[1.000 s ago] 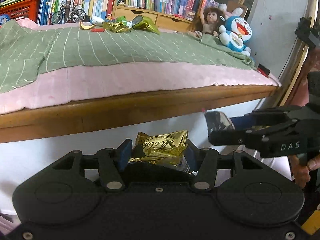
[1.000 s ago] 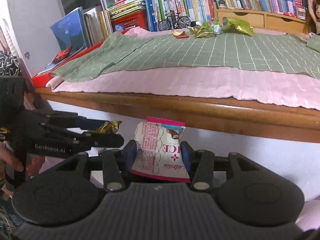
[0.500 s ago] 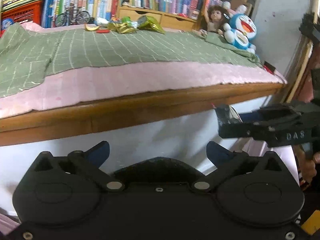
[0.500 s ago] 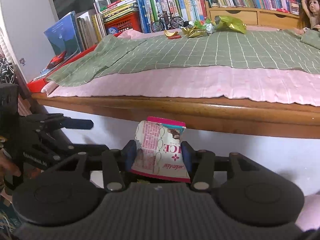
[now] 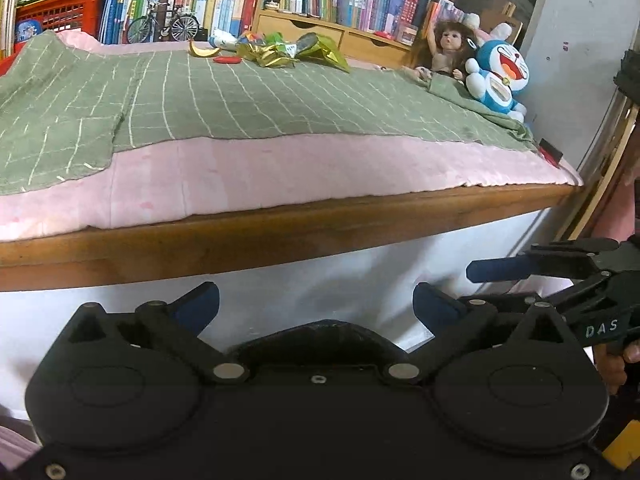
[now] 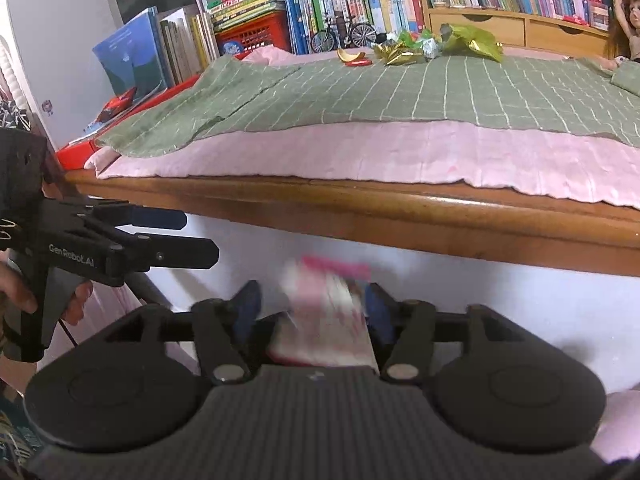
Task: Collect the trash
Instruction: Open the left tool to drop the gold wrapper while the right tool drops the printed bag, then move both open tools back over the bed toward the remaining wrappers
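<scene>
Gold foil wrapper that sat in the left tongs [image 5: 316, 306] a second ago is gone; they now stand fully spread and empty, so that piece looks dropped somewhere below the bed edge [image 5: 280, 236], out of view. Right tongs [image 6: 314, 312] have just been opening: the pink-and-white snack packet [image 6: 326, 316] is between the pads but motion-blurred and looks loose, apparently mid-drop, no longer pinched. Both tools point down below the bed edge, side by side, presumably over a bin I can't see. Packet is thin printed film, flat, crinkled, with a pink top seam. More trash sits far back on the green checked blanket [image 5: 240, 96], beyond the bed edge near the bookshelf: crumpled gold and green foil wrappers [image 5: 280, 50], a curved yellow peel-like scrap [image 5: 202, 51], a small flat red piece [image 5: 227, 59]. All light and crushable, so a pinch on a fold should hold.
</scene>
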`<state>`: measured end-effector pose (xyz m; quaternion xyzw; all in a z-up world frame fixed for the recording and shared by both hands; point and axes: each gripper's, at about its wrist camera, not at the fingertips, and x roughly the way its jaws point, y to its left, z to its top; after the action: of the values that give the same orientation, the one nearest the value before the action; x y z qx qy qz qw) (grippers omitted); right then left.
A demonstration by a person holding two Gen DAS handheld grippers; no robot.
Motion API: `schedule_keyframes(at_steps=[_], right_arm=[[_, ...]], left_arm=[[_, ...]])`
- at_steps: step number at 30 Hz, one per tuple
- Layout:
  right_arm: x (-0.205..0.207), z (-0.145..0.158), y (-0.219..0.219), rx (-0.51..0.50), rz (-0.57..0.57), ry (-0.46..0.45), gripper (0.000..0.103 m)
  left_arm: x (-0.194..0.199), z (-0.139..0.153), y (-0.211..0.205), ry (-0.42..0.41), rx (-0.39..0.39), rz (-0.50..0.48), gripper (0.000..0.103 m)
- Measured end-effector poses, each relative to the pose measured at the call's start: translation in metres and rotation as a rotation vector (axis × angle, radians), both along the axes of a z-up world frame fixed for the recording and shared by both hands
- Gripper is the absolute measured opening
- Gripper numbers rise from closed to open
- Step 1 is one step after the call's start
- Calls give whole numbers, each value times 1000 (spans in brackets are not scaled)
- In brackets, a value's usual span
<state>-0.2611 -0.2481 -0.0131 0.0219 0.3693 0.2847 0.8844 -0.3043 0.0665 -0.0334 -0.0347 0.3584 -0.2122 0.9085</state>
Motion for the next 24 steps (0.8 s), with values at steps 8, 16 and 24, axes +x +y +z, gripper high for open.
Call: schedule_keyframes(at_steps=[8,16,24], right_arm=[[2,-6,13,-106,11,0,103],[3,-9,9,-83,-10,24,103],[3,5,0,-74,-19,-15,103]], left_arm=[[0,-4,0,18,6,14,103],[-3,-4,0,15,21,16,103],[-1,14,7,-26,-1,58,103]])
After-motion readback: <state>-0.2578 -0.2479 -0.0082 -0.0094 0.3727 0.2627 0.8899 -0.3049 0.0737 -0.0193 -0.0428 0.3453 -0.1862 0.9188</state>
